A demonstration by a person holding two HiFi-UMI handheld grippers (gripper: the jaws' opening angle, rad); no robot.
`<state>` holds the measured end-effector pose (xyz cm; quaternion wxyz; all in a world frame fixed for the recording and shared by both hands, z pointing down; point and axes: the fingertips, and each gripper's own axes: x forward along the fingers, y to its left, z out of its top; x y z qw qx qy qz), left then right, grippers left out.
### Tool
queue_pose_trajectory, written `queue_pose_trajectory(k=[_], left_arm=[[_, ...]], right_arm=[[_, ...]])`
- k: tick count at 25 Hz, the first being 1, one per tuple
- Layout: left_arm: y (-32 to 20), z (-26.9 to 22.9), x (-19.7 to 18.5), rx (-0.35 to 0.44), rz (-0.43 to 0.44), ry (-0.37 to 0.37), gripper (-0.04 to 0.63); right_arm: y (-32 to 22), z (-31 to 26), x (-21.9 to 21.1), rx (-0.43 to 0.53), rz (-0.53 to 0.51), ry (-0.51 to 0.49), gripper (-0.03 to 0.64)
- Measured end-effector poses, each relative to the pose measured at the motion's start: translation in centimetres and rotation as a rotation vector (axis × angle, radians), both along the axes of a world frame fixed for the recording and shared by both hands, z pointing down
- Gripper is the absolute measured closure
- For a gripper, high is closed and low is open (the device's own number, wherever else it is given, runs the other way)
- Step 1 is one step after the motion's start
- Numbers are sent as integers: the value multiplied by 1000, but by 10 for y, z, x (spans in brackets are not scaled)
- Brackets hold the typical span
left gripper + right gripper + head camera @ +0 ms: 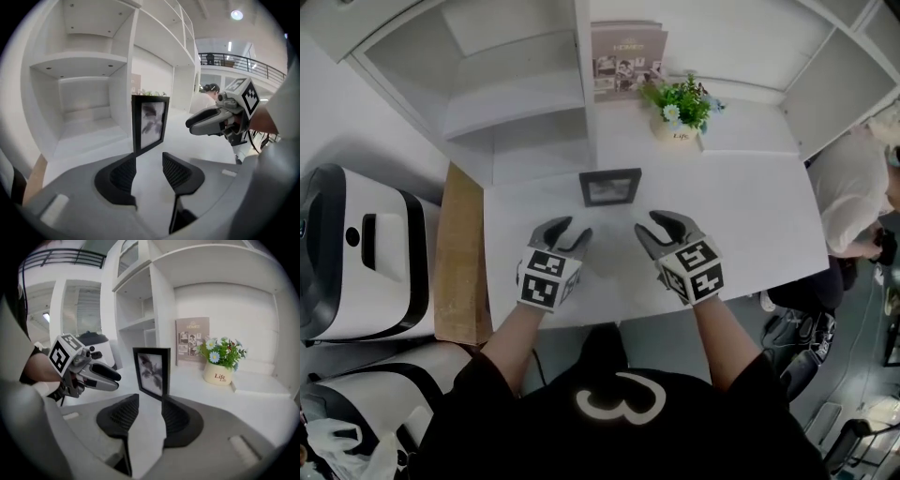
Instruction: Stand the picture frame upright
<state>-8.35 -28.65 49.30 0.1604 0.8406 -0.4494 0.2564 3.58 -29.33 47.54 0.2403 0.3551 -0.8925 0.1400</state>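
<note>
Two pairs of fingers (551,231) open, picture frame (610,187) upright just beyond.

You've got: 1 black rectangular picture frame (610,187) | 1 cream round pot of green flowering plant (680,133) | 1 brown printed booklet (627,56) | 2 grey plastic grippers, left gripper (577,228), right gripper (645,225)

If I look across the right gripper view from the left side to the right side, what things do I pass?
left gripper → picture frame, standing up → booklet leaning on the back wall → flower pot
</note>
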Motion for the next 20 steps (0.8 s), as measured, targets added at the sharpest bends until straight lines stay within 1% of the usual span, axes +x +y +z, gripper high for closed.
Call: queue_pose_trajectory(k=[2,5,7,9,14,17,18,20], left_arm=[[25,-15,3,-20,-19,66,417],[66,-41,13,-48,-51,172,446],[90,-65,24,-36,-44,238,466],[113,-93,33,-5,-19,286,485],[172,-154,44,66,49,363,550],[205,-177,50,101,81,378,567],[215,-183,50,111,85,380,577],[230,-195,53,134,93,407,584]], right_arm=[[26,-21,1,-24,-20,-95,473],[72,-54,3,-63,-52,-257,525],[98,-78,5,-60,-64,-334,539],[121,-100,8,-32,-77,-365,551],[179,-150,16,34,-127,-423,571],[210,-176,20,112,-161,-402,579],[219,-182,21,136,-169,-398,597],[235,-193,22,164,-178,-411,612]])
